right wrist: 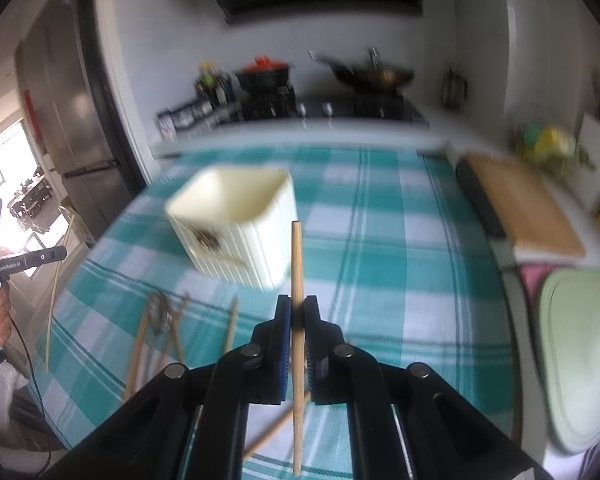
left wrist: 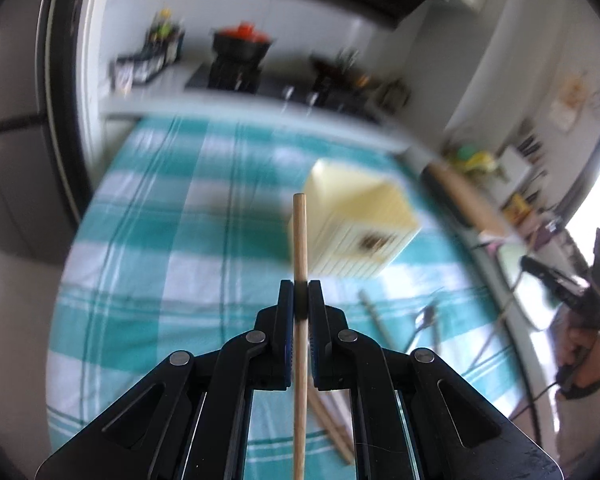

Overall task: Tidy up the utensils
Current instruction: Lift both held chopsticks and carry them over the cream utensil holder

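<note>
My left gripper [left wrist: 300, 298] is shut on a wooden chopstick [left wrist: 300, 240] that stands upright between its pads, held above the table. My right gripper [right wrist: 297, 312] is likewise shut on a second wooden chopstick [right wrist: 296, 264], also upright. A cream ribbed utensil holder [left wrist: 364, 224] [right wrist: 240, 228] stands on the teal checked tablecloth [left wrist: 172, 240] [right wrist: 400, 280] just beyond both grippers. More chopsticks [right wrist: 140, 344] and a metal spoon [right wrist: 158, 314] lie on the cloth at the lower left of the right wrist view. Loose chopsticks [left wrist: 336, 432] also lie below the left gripper.
A wooden cutting board [right wrist: 524, 208] and a pale green board [right wrist: 580, 360] lie to the right of the table. Behind it runs a counter with a stove [right wrist: 340, 108], pots and a wok [right wrist: 376, 74]. A hand holding the other gripper shows at each view's edge.
</note>
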